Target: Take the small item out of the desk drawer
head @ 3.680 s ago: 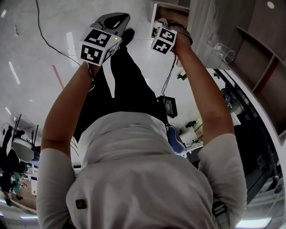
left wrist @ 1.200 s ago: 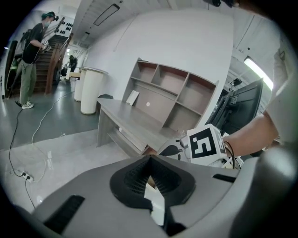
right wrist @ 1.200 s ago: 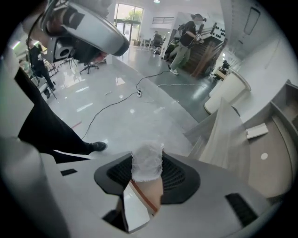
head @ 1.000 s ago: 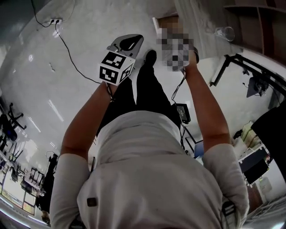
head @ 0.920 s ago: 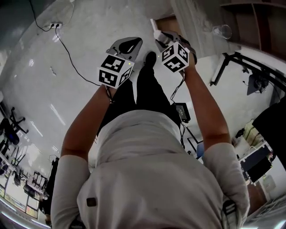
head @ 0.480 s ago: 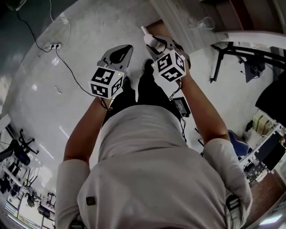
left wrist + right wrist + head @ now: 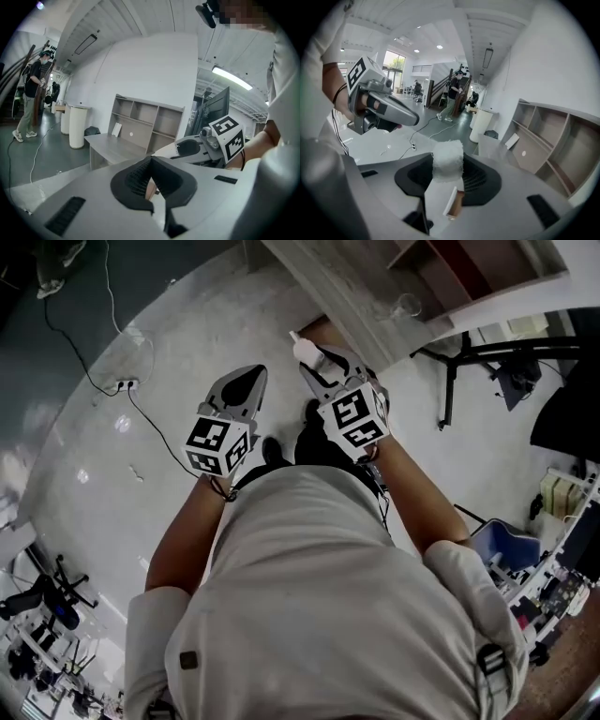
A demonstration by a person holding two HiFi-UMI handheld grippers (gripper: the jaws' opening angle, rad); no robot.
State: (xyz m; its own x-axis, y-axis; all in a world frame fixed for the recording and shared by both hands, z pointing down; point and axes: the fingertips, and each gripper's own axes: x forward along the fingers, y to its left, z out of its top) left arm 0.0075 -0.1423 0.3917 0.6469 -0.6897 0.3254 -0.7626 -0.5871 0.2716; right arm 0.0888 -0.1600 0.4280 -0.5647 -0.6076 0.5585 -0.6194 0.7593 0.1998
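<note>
Apparently the main part is done: the right gripper (image 7: 448, 183) pinches the small white item (image 7: 447, 160), held up in the air away from the desk (image 7: 110, 146); the left gripper (image 7: 151, 183) is pressed together, empty; only setting down seems left

Open-plan office or lab hall: a grey tabletop (image 7: 110, 143) stands before open shelving (image 7: 147, 123), a cable (image 7: 105, 296) runs to a power strip (image 7: 125, 385) across polished floor (image 7: 187, 315), with an office chair (image 7: 52, 601) beyond.
</note>
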